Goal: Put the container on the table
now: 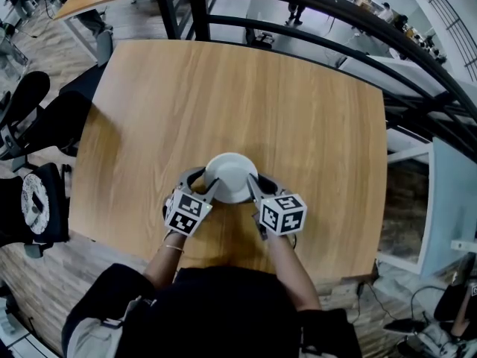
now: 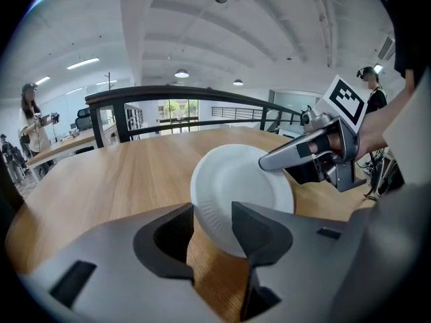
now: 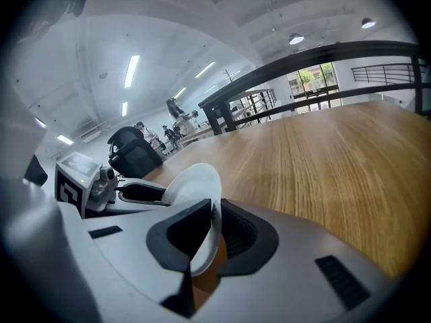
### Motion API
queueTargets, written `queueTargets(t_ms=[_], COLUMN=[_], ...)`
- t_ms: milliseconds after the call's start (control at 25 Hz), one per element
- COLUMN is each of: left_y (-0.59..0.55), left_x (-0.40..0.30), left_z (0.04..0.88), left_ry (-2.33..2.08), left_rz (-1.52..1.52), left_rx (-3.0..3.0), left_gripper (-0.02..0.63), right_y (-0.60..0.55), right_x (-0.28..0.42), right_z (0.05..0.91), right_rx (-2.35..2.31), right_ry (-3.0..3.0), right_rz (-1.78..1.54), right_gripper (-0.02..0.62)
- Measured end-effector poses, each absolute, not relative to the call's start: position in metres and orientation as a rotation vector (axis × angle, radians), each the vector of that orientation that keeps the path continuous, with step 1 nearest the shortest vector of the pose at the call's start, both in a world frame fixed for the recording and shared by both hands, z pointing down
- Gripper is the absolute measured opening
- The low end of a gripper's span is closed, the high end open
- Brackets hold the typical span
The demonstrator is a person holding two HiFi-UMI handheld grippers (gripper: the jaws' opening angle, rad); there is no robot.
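Note:
The container is a white paper bowl (image 1: 231,176) over the near part of the wooden table (image 1: 223,80), and it is tilted. My right gripper (image 3: 214,210) is shut on the bowl's (image 3: 192,184) rim, which is pinched thin between the dark pads. My left gripper (image 2: 212,210) is open. The bowl's (image 2: 236,180) opposite rim stands in the gap between its jaws without being pressed. In the head view the left gripper (image 1: 210,188) and right gripper (image 1: 254,189) flank the bowl. My jaws hide the bowl's lower edge, so I cannot tell if it touches the table.
A black railing (image 1: 313,6) runs past the table's far edge. Office chairs (image 1: 30,125) stand off the left side. The table's near edge (image 1: 223,263) lies close behind the grippers. People stand far off in the room (image 2: 34,123).

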State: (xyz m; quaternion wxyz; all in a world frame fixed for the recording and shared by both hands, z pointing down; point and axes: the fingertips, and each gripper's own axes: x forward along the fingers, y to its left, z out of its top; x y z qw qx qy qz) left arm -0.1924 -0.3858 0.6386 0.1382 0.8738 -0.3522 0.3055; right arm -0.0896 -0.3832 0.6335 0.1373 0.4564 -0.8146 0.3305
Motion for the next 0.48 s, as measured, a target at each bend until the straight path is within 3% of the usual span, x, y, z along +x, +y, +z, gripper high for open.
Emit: queueTargets(t_ms=[480], left_y=[-0.3844], left_x=[-0.1914], left_z=[0.6441], left_ry=[-1.009], left_rz=[0.927], left_rx=[2.521], left_gripper=[0.169], right_y=[-0.3835], right_x=[-0.0882], right_z=[0.6414], right_rx=[1.295], right_ry=[-2.291], right_rz=[0.906], right_gripper=[0.045])
